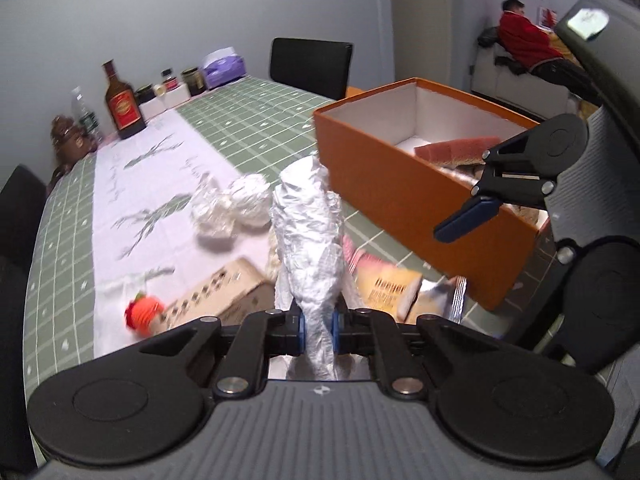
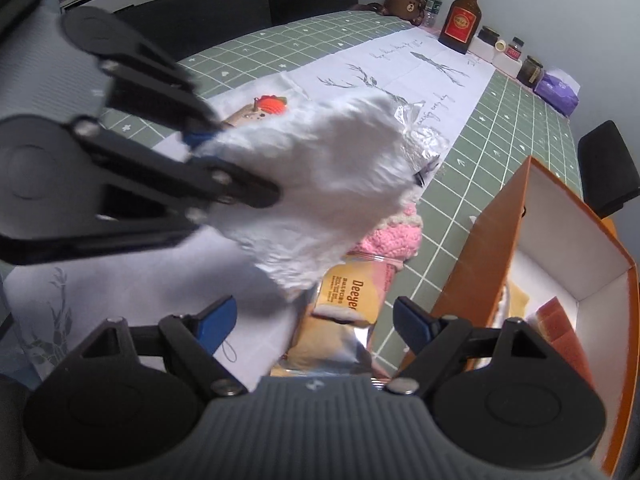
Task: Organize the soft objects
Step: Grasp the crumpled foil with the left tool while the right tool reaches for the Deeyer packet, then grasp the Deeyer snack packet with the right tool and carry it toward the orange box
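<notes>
One table (image 1: 256, 120) bears one orange box (image 1: 400, 184) at 2 o'clock. The left gripper (image 1: 318, 330) clamps one white wrap (image 1: 312, 232), lifted above the cloth. The right gripper (image 2: 312, 322), jaws spread and empty, hangs over one snack packet (image 2: 348, 300). Two foil balls (image 1: 232, 208) lie at 11 o'clock.

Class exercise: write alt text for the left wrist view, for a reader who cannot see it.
The left tongs are shut on a crumpled white tissue held above a green checked table. An open orange box stands to the right, with the open right tongs over it.
</notes>
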Demonstrator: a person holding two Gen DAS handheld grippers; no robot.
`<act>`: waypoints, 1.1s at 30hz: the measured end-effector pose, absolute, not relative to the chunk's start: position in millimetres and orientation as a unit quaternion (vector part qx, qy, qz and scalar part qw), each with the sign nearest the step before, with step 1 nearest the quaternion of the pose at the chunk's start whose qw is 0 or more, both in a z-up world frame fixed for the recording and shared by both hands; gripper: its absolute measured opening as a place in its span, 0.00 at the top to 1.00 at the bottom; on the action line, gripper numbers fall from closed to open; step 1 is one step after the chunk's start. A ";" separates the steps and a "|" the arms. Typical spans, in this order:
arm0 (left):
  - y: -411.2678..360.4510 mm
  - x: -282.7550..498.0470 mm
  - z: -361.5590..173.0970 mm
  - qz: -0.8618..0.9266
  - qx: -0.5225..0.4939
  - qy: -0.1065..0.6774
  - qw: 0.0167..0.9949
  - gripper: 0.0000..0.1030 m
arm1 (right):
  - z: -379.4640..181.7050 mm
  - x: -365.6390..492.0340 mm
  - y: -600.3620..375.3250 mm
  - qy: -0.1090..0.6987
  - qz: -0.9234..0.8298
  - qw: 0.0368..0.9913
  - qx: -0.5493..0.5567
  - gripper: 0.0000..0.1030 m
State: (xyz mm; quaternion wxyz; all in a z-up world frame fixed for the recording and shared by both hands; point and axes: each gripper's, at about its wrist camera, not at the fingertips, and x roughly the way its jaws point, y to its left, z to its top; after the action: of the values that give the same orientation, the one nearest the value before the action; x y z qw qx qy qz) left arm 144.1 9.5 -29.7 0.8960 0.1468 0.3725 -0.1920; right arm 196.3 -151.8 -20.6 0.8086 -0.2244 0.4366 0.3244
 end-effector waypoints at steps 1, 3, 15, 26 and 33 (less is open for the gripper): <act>16.8 140.3 -31.6 -0.187 0.142 0.374 0.897 0.87 | -26.2 197.7 -149.1 0.437 0.319 0.810 -0.226 0.22; 25.5 133.0 -36.3 -0.172 0.140 0.375 0.900 0.87 | -36.9 199.7 -142.4 0.438 0.305 0.814 -0.231 0.22; 60.6 104.9 -66.4 -0.105 0.107 0.385 0.911 0.87 | -82.1 213.4 -128.3 0.441 0.207 0.844 -0.225 0.22; 71.7 101.6 -85.2 -0.086 0.087 0.386 0.914 0.82 | -100.5 228.0 -127.4 0.476 0.198 0.834 -0.195 0.32; 72.6 105.2 -85.9 -0.078 0.077 0.382 0.918 0.48 | -99.5 233.2 -132.7 0.484 0.200 0.834 -0.174 0.49</act>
State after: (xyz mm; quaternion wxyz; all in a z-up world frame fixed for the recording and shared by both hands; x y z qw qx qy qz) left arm 105.2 72.6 -85.9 0.9176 0.0769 0.3822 -0.0784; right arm 233.2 -132.7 -99.5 0.8339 -0.1744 0.4838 0.2004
